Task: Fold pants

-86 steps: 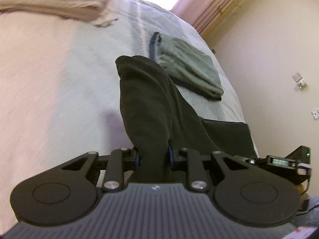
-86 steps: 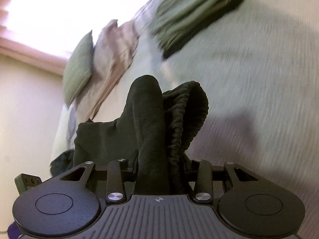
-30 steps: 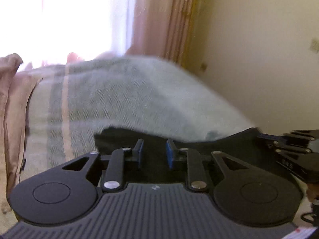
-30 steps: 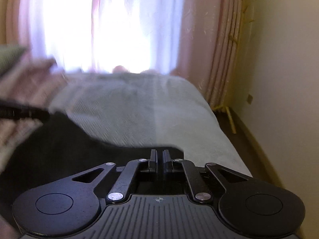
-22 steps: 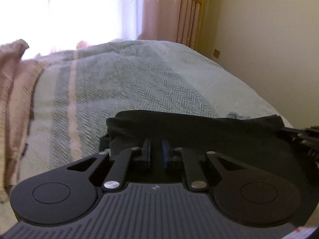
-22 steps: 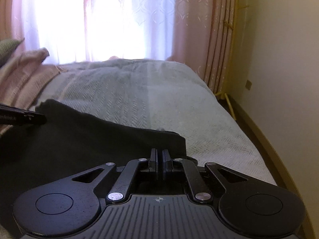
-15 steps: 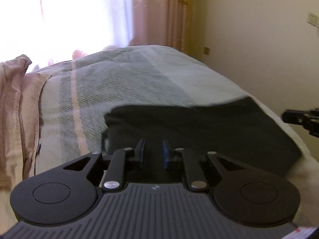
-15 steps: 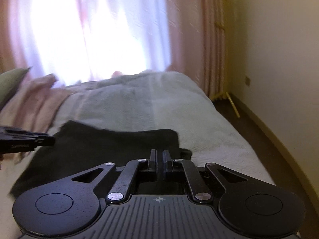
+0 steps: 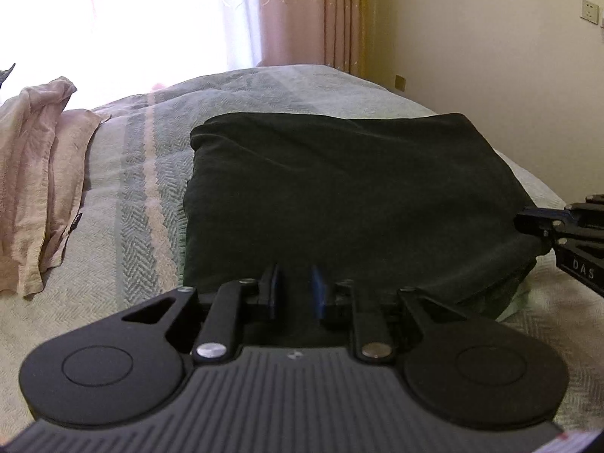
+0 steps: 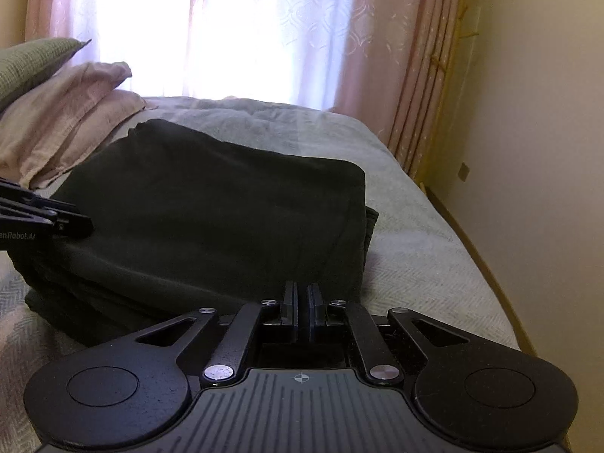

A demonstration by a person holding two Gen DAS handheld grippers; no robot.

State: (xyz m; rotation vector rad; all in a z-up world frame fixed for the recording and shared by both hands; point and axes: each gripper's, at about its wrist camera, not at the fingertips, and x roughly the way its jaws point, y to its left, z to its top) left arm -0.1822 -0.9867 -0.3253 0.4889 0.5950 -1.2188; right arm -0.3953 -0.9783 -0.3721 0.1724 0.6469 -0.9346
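The black pants (image 9: 339, 188) lie folded in a thick rectangle on the grey-green bedspread (image 9: 143, 158). My left gripper (image 9: 295, 290) is at their near edge; its blue pads stand a little apart, the jaws are opening, and dark cloth fills the gap. In the right wrist view the pants (image 10: 211, 204) spread out ahead and the left gripper (image 10: 81, 224) bites their left edge. The right gripper (image 10: 302, 300) has its pads pressed together on the pants' near right corner. It also shows as the right gripper (image 9: 523, 221) at the cloth's right edge.
Crumpled pink bedding (image 9: 34, 173) lies left of the pants, with a green pillow (image 10: 26, 64) behind it. Pink curtains (image 10: 385, 56) and a bright window stand at the far end. The bed's right edge (image 10: 487, 264) drops beside a cream wall (image 9: 490, 37).
Both grippers have come down and forward with the pants. The cloth, hanging between them before, now rests flat on the bed as a folded stack.
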